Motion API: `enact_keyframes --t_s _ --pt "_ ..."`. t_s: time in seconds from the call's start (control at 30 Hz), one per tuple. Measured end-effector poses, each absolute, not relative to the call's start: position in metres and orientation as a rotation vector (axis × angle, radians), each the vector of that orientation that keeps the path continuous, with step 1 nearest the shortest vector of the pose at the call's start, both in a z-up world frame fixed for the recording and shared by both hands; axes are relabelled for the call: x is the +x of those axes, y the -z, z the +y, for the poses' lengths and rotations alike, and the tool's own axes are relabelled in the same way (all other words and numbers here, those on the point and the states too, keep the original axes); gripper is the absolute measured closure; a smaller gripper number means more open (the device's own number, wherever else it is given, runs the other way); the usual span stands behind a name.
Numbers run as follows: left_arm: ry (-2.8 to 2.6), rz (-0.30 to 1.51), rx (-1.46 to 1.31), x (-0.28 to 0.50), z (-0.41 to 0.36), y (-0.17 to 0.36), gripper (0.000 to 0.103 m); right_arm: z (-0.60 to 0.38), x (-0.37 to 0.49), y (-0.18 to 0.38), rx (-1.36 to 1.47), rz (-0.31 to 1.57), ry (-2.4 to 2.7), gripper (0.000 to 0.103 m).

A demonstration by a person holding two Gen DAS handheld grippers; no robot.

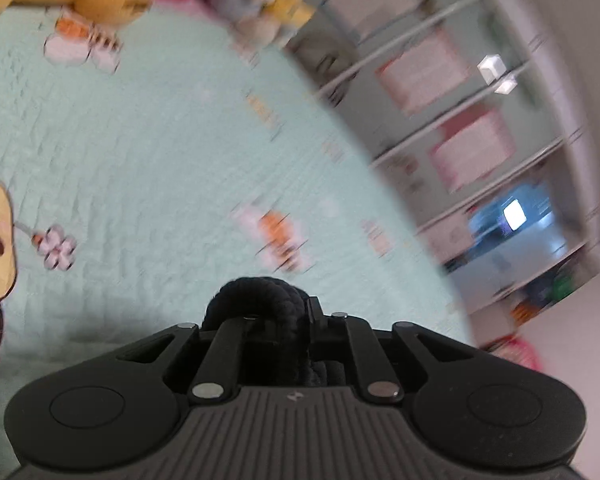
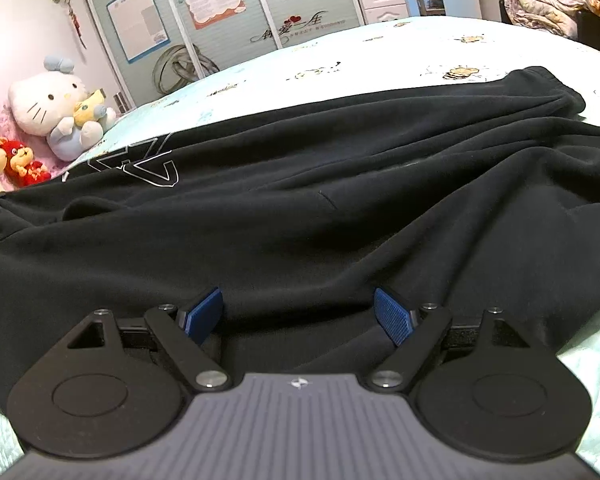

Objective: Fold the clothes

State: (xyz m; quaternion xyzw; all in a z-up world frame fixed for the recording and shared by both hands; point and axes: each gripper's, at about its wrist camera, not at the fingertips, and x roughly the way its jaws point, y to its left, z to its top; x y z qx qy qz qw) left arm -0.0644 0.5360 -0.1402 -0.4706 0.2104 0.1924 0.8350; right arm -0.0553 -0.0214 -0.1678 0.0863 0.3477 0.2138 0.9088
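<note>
On pale bedspread (image 2: 380, 40), left claw (image 1: 268, 312) clenched on black garment (image 2: 300, 200), right claw (image 2: 300, 316) released, plush toys (image 2: 60, 112) beyond.

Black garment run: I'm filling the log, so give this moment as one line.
left gripper: shut on black garment | right gripper: open over garment | bed

One black garment (image 2: 300, 200), two tools (image 1: 276, 316) (image 2: 300, 316), three plush toys (image 2: 56, 108).

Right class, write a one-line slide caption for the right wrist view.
Open right tool poised over black sweatpants spread across a mint bedspread, plush toys behind.
</note>
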Motion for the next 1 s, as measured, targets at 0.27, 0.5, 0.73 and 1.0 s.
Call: enact_keyframes --t_s 0.27,0.5,0.73,1.0 --pt "-0.458 0.459 -1.154 -0.168 0.499 0.173 0.050 -0.027 -0.060 0.165 0.208 0.715 -0.449 0.020" --pt "-0.613 0.444 -1.190 -0.295 0.402 0.179 0.042 -0.036 -0.071 0.160 0.305 0.713 -0.463 0.020" --pt "-0.584 0.459 -1.363 -0.298 0.369 0.203 0.041 -0.031 -0.094 0.152 0.336 0.731 -0.552 0.020" --pt "-0.573 0.442 -1.408 -0.266 0.385 0.193 0.085 -0.058 -0.117 0.139 0.402 0.719 -0.541 0.020"
